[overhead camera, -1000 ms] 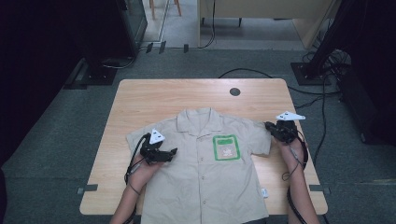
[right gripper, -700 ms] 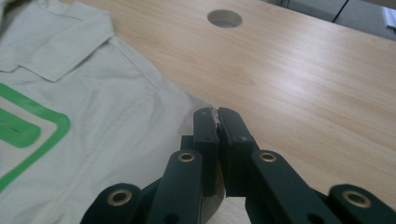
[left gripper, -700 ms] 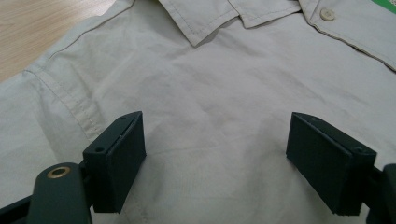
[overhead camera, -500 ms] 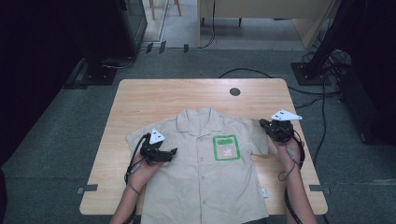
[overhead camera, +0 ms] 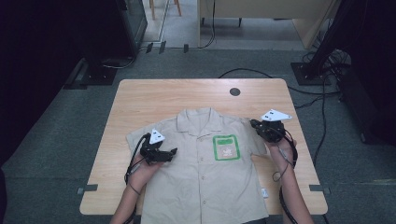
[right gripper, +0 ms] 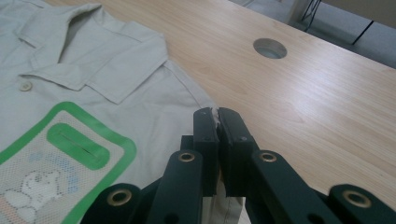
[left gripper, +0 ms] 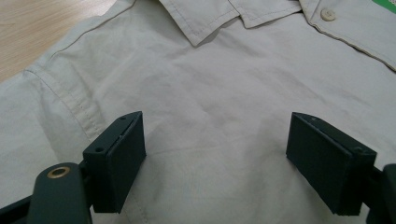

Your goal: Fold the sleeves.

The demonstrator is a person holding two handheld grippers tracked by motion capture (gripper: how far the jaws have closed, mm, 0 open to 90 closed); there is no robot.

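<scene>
Bearing shirt (overhead camera: pixel 205 177) — pale wooden table (overhead camera: pixel 154 100)

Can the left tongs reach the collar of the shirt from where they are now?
Probably yes. The left tongs stand open over the shirt, and in the left gripper view only flat cloth lies between them and the collar. The right tongs, shut on the sleeve, stay well aside.
</scene>
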